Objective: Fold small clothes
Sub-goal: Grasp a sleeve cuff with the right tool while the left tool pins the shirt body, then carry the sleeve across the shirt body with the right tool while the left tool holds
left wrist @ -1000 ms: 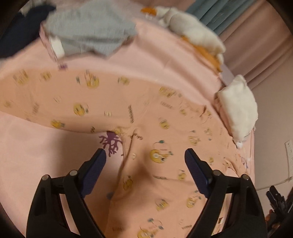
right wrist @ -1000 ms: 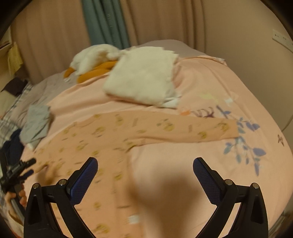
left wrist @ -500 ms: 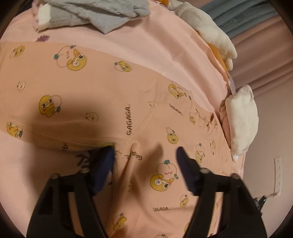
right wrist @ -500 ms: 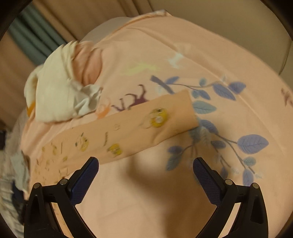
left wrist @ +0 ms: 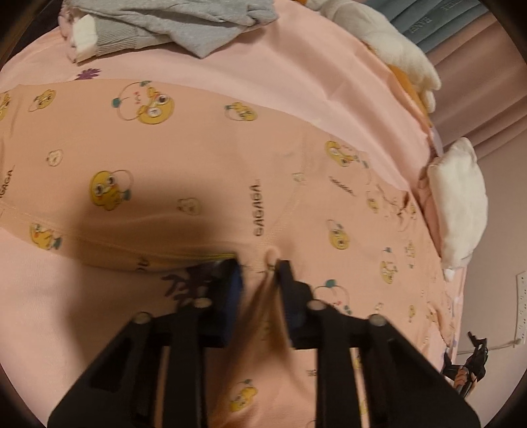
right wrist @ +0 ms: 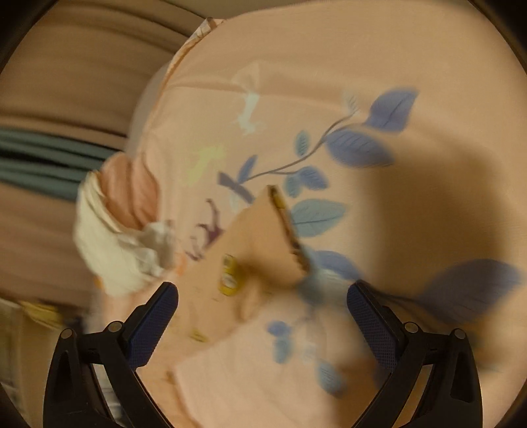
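Since half a second ago, our left gripper (left wrist: 258, 268) has drawn its fingers together, and they now pinch a raised fold of the peach printed shirt (left wrist: 204, 171) at the seam where sleeve meets body, so we count it as clenched on the fabric. Ahead of those fingers the shirt spreads flat across the pink bedsheet (left wrist: 296, 66), with its yellow cartoon faces and "GAGAGA" lettering plain to see. Farther ahead and to the left lies a grey garment (left wrist: 184, 29); far to the right sits a white cushion (left wrist: 461, 204), and beyond it a white plush toy (left wrist: 392, 49). Our right gripper (right wrist: 262, 309) has swung toward the sleeve end (right wrist: 260, 243) and hangs over it with fingers spread wide, gripping nothing. The sleeve's cuff lies between and just ahead of those fingers, on the sheet's blue leaf print (right wrist: 355, 148). To the left of that gripper we see the white cushion (right wrist: 108, 250) again, though this view is blurred.
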`<state>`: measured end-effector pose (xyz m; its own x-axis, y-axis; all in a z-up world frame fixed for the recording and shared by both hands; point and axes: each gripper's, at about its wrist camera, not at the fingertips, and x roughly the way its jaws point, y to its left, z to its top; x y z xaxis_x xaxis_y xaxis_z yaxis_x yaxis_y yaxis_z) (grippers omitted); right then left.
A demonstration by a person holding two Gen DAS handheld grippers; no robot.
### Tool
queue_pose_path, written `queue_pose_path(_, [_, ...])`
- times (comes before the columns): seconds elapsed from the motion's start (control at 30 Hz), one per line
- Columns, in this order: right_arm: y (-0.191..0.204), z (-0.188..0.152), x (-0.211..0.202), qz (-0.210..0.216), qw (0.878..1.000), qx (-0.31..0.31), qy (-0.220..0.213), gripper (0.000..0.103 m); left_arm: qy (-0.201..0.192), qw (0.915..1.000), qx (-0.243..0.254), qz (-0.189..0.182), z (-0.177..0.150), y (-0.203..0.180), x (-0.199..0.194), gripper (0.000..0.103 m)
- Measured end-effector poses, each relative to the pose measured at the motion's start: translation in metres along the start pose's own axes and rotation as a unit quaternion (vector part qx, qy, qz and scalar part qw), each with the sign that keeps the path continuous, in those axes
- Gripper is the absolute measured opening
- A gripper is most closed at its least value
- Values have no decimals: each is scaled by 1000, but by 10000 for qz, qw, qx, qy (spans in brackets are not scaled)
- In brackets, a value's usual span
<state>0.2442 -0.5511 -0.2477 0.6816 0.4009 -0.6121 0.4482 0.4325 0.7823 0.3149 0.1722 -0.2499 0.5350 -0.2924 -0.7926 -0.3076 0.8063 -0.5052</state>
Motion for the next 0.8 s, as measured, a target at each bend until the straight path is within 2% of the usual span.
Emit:
queue_pose_path(0.13, [-10, 0, 4, 769, 9960, 299, -354, 99, -4, 9995, -151, -269, -1, 11, 0, 16])
queue_pose_path(0.2, [-6, -4, 6, 808, 9958, 217, -380, 92, -22, 9989, -247, -393, -1, 15, 1, 14])
queue_pose_path(0.3, [-3, -6, 7, 681, 9972, -57, -288, 69, -29, 9979, -376, -534, -3, 19, 2, 12])
queue_pose_path(0.33, [-4, -6, 10, 700, 9972, -16, -271, 57, -38, 9974, -431, -573, -3, 20, 2, 12])
queue_pose_path(0.37, [-6, -7, 12, 702, 9972, 43, -257, 45, -40, 9976, -410, -557, -3, 19, 1, 12])
queue_pose_path(0.47, [-19, -2, 19, 665, 9966, 362, -315, 20, -20, 9994, -119, -312, -3, 8, 2, 11])
queue_pose_path(0.57, [-21, -1, 21, 532, 9975, 257, -394, 9, -26, 9998, -80, -164, -2, 5, 2, 10])
queue_pose_path(0.63, [-14, -3, 21, 223, 9985, 4, -494, 8, -56, 9999, -56, -126, -3, 5, 2, 9])
queue_pose_path(0.8, [0, -3, 13, -160, 9979, -317, -539, 8, -39, 9999, -15, -113, -1, 7, 3, 9])
